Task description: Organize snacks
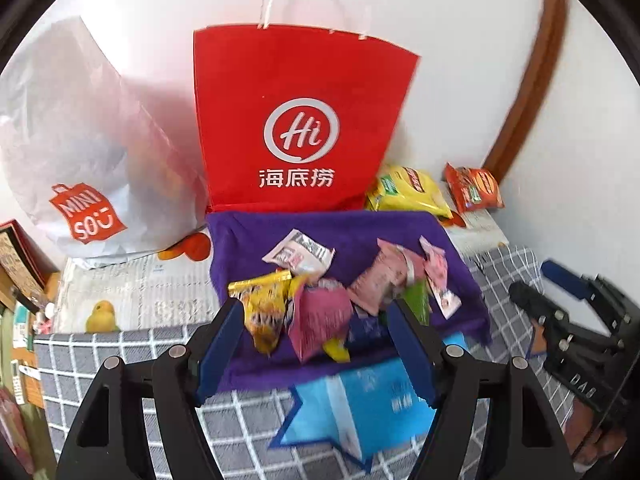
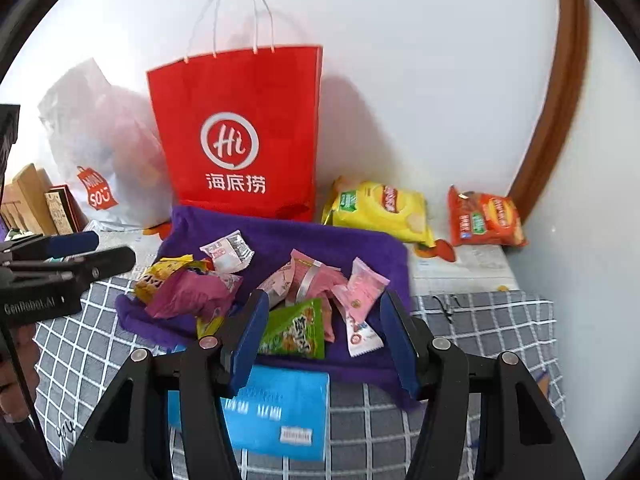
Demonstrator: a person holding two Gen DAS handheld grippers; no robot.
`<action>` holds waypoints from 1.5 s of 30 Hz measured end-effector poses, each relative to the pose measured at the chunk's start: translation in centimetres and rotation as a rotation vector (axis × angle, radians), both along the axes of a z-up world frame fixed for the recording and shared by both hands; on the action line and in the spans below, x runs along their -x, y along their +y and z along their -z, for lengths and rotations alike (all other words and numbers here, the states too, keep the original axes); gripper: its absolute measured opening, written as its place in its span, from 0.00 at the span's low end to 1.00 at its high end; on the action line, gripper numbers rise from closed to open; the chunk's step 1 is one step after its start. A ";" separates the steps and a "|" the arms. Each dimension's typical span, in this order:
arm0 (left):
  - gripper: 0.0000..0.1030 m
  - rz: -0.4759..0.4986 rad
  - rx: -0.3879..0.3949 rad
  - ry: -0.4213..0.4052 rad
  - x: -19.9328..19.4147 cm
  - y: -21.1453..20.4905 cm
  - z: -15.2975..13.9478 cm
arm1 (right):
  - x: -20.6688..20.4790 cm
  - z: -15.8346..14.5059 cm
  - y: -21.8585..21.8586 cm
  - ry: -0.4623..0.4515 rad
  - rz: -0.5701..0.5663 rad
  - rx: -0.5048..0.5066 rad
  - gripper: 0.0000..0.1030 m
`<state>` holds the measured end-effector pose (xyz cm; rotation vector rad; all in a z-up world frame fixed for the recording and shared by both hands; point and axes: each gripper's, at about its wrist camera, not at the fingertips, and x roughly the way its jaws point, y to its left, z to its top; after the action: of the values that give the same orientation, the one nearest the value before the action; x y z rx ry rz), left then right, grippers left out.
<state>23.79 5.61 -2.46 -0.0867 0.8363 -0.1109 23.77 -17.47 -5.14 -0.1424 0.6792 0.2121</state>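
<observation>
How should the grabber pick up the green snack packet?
Pinch the green packet across its flat sides, probably from above. It lies flat on the purple towel, directly between the open right gripper fingers, with pink packets crowding its far edge.

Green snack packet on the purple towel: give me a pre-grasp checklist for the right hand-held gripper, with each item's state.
1. Right hand-held gripper open: ok, both fingers spread wide.
2. Nothing held in it: ok.
3. Green snack packet between the fingers: ok, though nearer the left finger.
4. Packet free of neighbours: not ok, pink packets lie against its upper right edge.
5. Left hand-held gripper out of the way: ok, open over the yellow and magenta packets on the towel's other side.
6. Red paper bag upright to receive snacks: ok; its opening cannot be seen.
</observation>
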 end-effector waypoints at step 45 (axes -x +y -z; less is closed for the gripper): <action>0.94 -0.084 -0.084 -0.215 21.4 -7.2 -2.4 | 19.1 -0.1 -7.1 -0.073 0.067 -0.132 0.91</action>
<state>2.44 -1.60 -0.02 -0.0299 0.6206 -0.0060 4.64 -24.60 -5.08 -0.0010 0.5941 0.1856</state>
